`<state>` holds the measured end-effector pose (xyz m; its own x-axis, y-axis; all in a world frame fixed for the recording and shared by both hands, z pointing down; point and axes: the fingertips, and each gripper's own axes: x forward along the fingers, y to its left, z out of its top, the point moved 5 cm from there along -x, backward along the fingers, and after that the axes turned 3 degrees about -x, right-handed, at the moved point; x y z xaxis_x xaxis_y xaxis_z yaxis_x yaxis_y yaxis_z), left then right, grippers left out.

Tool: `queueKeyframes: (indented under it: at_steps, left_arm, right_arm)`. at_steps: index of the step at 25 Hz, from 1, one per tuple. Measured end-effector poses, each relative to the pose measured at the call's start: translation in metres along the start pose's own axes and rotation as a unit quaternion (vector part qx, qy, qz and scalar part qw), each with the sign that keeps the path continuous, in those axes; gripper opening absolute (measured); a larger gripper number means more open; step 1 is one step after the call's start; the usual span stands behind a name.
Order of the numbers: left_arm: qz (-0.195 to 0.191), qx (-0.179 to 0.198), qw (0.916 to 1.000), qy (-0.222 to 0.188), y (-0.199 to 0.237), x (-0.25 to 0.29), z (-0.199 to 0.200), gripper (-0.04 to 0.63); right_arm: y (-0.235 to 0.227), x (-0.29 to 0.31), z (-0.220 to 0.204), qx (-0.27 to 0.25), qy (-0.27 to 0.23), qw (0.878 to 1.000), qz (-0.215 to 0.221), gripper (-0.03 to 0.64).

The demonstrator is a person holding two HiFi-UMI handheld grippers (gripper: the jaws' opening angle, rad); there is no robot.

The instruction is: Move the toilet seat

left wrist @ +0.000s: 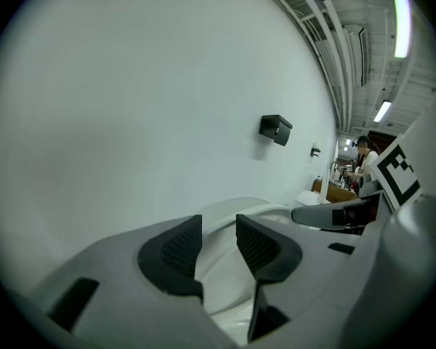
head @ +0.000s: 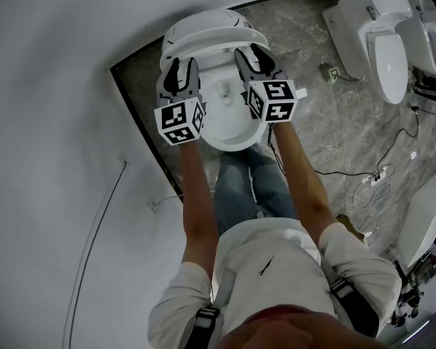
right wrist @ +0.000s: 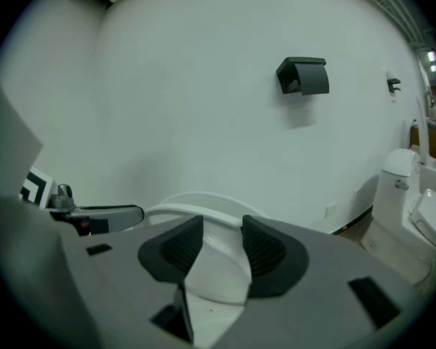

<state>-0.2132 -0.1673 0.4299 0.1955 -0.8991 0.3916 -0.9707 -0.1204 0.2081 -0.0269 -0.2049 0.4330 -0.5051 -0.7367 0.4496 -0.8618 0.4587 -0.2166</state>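
- The left gripper (left wrist: 218, 227) has its jaws at a narrow gap. White toilet plastic shows through the gap, and no pad is seen pressing on it.
- The right gripper (right wrist: 222, 227) also has its jaws slightly apart. A white curved surface fills the gap, and no grip on it can be seen.
- In the head view the 2 grippers sit side by side at upper centre. Their fingertips reach the lower edge of the toilet seat (head: 203, 43).
- The seat lies layered with the lid at the far end of the toilet bowl (head: 232, 140). How steeply it tilts cannot be told.
- In both gripper views its rim is a pale arc just above the jaws.
- The left marker cube (head: 180, 121) and the right marker cube (head: 276, 100) hang over the bowl's 2 sides. The person's bare forearms run down from them towards the lower centre of the frame.
- A plain white wall (head: 51, 137) fills the left of the head view, and a dark paper holder (right wrist: 304, 75) hangs on it.
- The grey marbled floor (head: 334, 122) spreads to the right. 2 more toilets (head: 378, 38) stand at upper right, and loose cables (head: 374, 180) lie at centre right.
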Motion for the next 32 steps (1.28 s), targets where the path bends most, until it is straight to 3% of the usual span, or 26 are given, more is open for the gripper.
queueKeyframes:
  at_steps: [13,18,20,32]
  left_arm:
    - [-0.008,-0.001,1.0,0.004,-0.005,0.003,-0.001,0.106]
    - [-0.019,0.007,0.9998,0.006,-0.018,0.0,-0.002,0.081]
    - [-0.021,0.009,0.9997,0.007,-0.022,-0.003,-0.003,0.072]
    - [-0.028,0.02,0.9994,-0.009,-0.041,-0.033,0.001,0.044]
  right_arm:
    - [-0.011,0.01,0.009,-0.012,-0.005,1.0,-0.006,0.158]
    - [-0.02,0.004,0.016,-0.019,-0.016,1.0,-0.012,0.11]
    - [-0.02,-0.001,0.016,-0.025,-0.016,1.0,-0.005,0.067]
    - [0.003,-0.049,0.008,-0.095,-0.02,0.994,0.057,0.038]
